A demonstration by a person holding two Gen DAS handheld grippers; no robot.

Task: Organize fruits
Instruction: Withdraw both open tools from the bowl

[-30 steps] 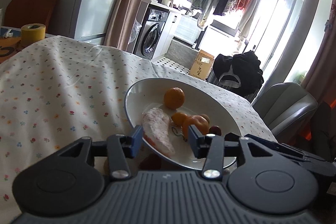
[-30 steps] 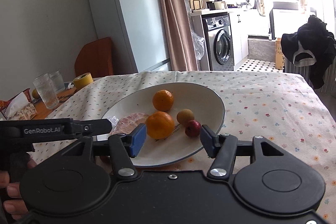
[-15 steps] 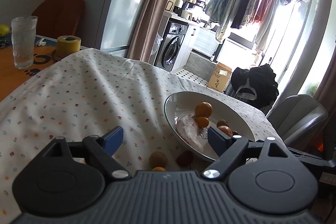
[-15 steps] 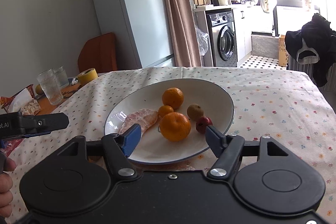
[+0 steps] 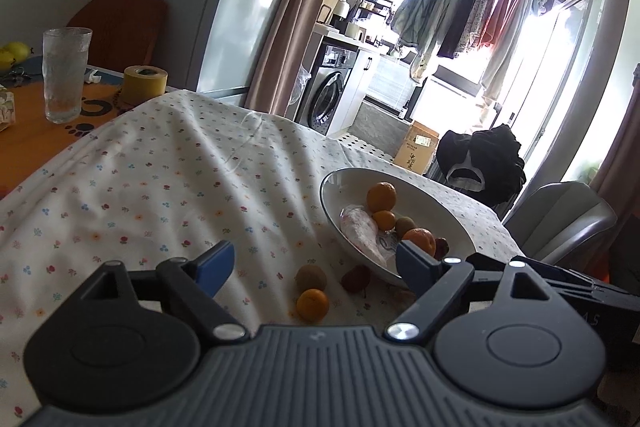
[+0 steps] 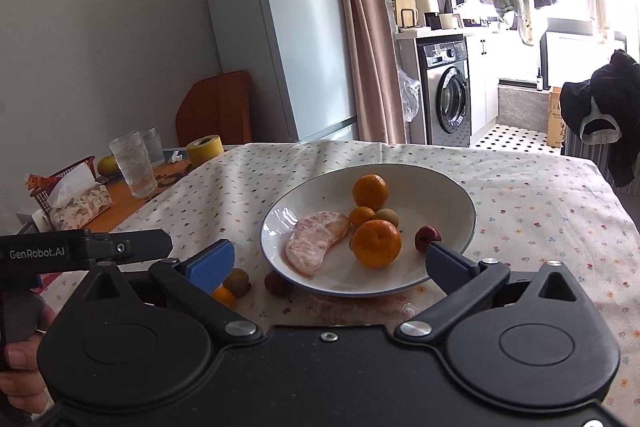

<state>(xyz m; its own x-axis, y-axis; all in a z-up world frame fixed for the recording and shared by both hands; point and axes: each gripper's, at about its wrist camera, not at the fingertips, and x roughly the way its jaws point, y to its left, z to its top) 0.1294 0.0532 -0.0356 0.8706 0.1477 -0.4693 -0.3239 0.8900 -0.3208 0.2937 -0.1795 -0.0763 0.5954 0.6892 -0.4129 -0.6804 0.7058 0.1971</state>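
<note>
Both empty, spread wide: left gripper (image 5: pixel 310 269), right gripper (image 6: pixel 330 265). Best lowered squarely over the small orange (image 5: pixel 312 304) left of the plate (image 5: pixel 332 203), closing gently.

four oranges (image 6: pixel 376 243), two glasses (image 6: pixel 133 163), one plate (image 6: pixel 456 195)

A floral tablecloth (image 5: pixel 160 187) covers most of the table; its bare orange end carries a ribbed drinking glass (image 5: pixel 66 75), a roll of yellow tape (image 5: pixel 145 84) and a tissue box (image 6: pixel 80 205). Behind stand a white fridge (image 6: pixel 280 39), a pink curtain (image 6: pixel 360 27), a washing machine (image 6: pixel 448 99) and hanging laundry (image 5: pixel 460 11).
</note>
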